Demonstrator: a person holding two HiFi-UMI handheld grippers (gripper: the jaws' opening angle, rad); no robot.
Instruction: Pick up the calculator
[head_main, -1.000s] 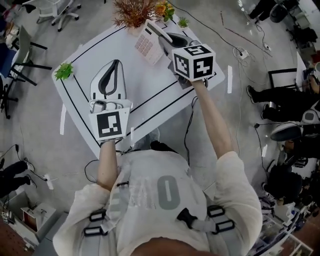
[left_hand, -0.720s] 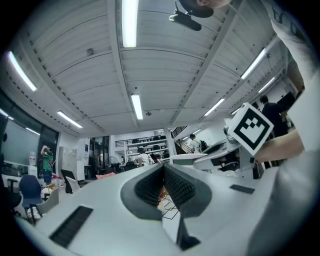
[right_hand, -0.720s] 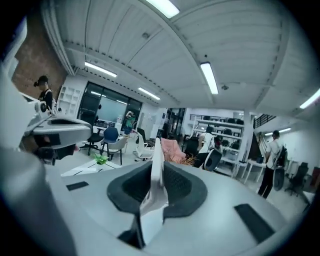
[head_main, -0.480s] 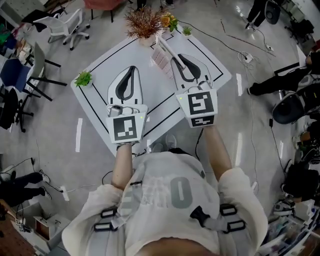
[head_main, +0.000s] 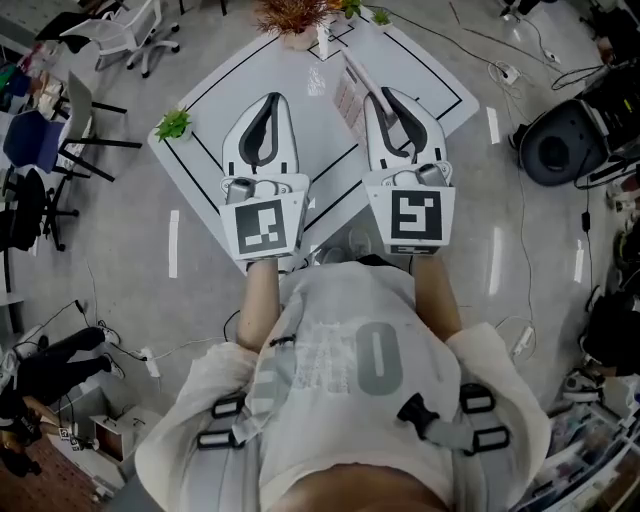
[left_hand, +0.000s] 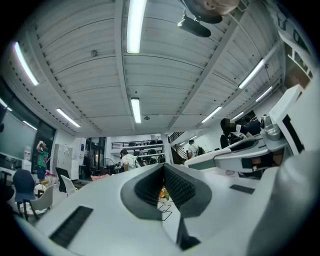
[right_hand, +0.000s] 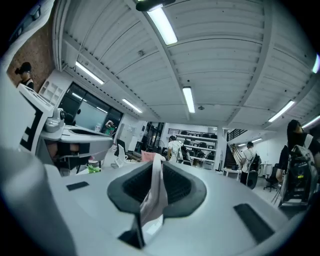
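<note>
the calculator (head_main: 349, 94) is a thin, flat plastic slab, so i judge it light and stiff, with a smooth casing that could slide under a weak pinch. the key and display face is probably the delicate part. the right gripper (head_main: 384, 94) has it now. in the right gripper view the jaws are narrowed onto the slab (right_hand: 152, 199), which stands on edge between the pads and sticks out past the right gripper's tips (right_hand: 157, 167). the hold looks to be across its thickness near one end, so the free length could swing or pivot if the wrist turns sharply. a hold nearer the middle of a long edge would be steadier.

from the head view the calculator appears lifted clear of the white counter (head_main: 205, 110). it hangs over the part toward the far edge, between the two grippers. the left gripper (head_main: 269, 102) sits just beside it but apart. its jaws are drawn together with nothing between them, as the left gripper view shows (left_hand: 164, 172).

there is plenty of room. the middle of the counter is bare inside its black outline. a small green plant (head_main: 173, 125) marks the left corner and a dried bouquet (head_main: 293, 14) the far corner, both well apart from the held slab. open floor surrounds the near edges of the counter.
</note>
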